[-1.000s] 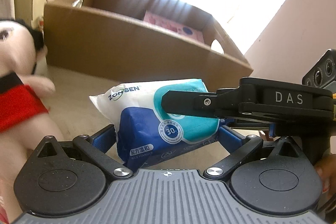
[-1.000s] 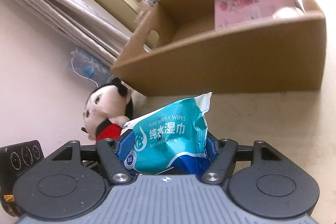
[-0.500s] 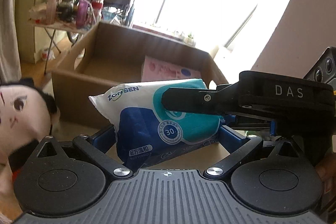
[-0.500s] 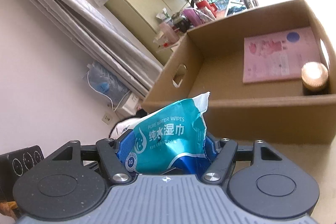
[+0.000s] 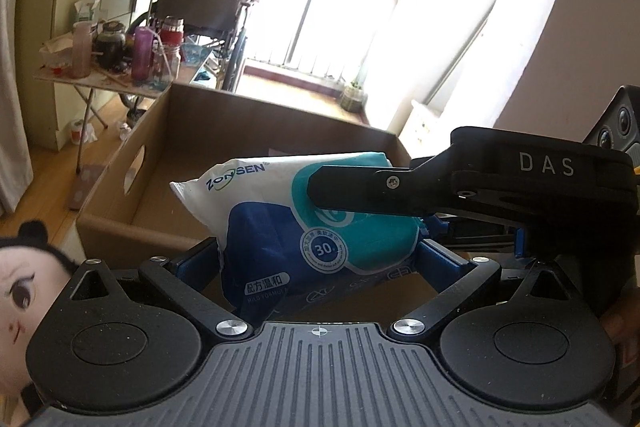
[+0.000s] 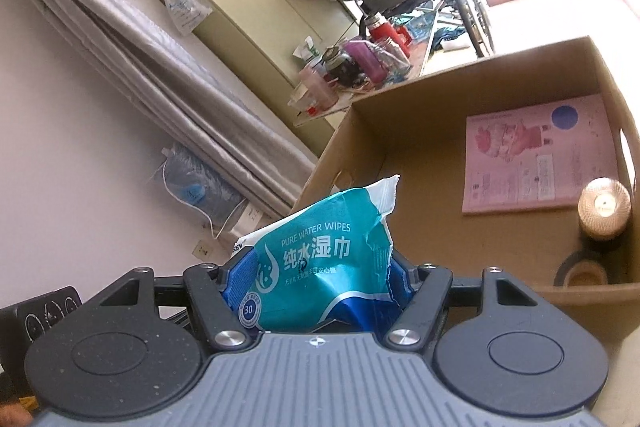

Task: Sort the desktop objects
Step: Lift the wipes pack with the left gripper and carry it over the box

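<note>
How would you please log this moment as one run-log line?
left hand-held gripper: shut on wipes pack | right hand-held gripper: shut on wipes pack | pack: above cardboard box near rim | released: no

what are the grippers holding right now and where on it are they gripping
Both hold one pack of wet wipes: the left gripper clamps its blue end, the right gripper its teal end.

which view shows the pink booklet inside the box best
The right wrist view: the pink booklet lies flat on the cardboard box floor, its whole cover visible. In the left wrist view the wipes pack and the right hand-held gripper cover that spot, leaving at most a thin pink sliver.
</note>
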The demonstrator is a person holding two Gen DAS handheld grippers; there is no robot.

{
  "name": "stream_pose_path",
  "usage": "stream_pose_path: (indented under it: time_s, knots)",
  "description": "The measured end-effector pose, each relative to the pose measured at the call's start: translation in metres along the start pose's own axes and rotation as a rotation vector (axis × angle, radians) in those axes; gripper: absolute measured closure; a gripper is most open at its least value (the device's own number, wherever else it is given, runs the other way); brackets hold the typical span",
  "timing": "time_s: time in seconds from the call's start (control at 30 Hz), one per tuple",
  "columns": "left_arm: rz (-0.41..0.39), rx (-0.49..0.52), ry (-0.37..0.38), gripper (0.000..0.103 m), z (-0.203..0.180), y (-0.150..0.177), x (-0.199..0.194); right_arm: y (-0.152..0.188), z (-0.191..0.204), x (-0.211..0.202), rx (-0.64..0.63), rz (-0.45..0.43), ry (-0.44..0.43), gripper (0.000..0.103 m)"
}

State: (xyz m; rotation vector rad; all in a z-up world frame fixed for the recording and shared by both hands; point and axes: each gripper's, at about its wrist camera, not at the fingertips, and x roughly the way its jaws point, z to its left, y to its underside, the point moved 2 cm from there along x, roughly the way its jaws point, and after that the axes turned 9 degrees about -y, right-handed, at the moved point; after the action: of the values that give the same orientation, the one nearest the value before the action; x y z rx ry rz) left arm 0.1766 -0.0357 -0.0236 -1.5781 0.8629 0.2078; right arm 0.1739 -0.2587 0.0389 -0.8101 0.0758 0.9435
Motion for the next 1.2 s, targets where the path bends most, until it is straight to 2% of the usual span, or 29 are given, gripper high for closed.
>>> stream_pose_path:
  time_s: [0.33,0.63,0.9,1.2]
  knots:
    - [0.016,0.031,0.022,0.001,-0.006,-0.018,0.035,-0.028,-0.033,0.011,0.047,-0.026,0.026,0.033]
    - [0.068,0.06,0.037,0.001,-0.011,-0.024,0.072,-0.042,-0.075,0.025,0.142,-0.031,0.057,0.033]
    - [0.154,0.084,0.061,0.001,-0.011,-0.022,0.102,-0.041,-0.11,0.036,0.261,-0.001,0.09,0.033]
    - [0.262,0.083,0.082,0.001,-0.009,-0.018,0.127,-0.036,-0.134,0.045,0.325,0.03,0.14,0.033]
